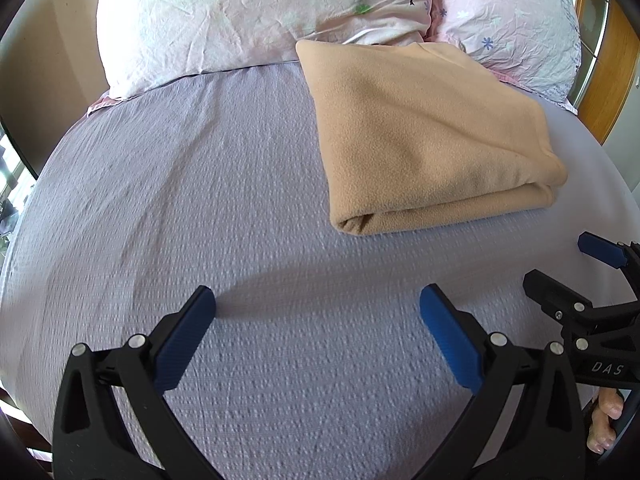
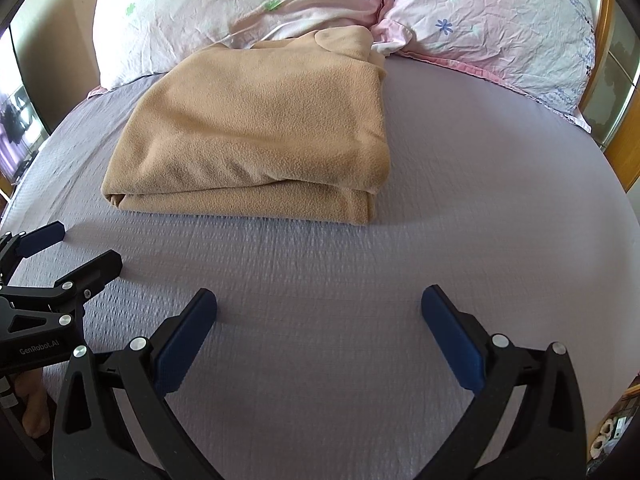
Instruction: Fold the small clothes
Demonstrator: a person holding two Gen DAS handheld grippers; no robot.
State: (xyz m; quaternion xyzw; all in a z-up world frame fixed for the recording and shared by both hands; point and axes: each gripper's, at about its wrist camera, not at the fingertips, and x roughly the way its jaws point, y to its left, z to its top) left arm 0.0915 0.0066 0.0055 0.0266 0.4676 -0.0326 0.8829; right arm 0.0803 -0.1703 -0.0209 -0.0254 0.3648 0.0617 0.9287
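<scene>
A tan fleece garment (image 1: 428,136) lies folded into a thick rectangle on the lilac bedsheet (image 1: 240,220), its far edge against the pillows. It also shows in the right wrist view (image 2: 256,136), left of centre. My left gripper (image 1: 318,300) is open and empty, hovering over bare sheet to the near left of the garment. My right gripper (image 2: 319,300) is open and empty over the sheet, in front of the garment. Each gripper appears at the edge of the other's view: the right gripper (image 1: 560,260) and the left gripper (image 2: 86,244).
Two floral pink pillows (image 1: 256,20) (image 2: 492,28) lie at the head of the bed. A wooden bed frame (image 2: 624,152) runs along the right side. The bed's left edge drops off toward a window (image 2: 16,128).
</scene>
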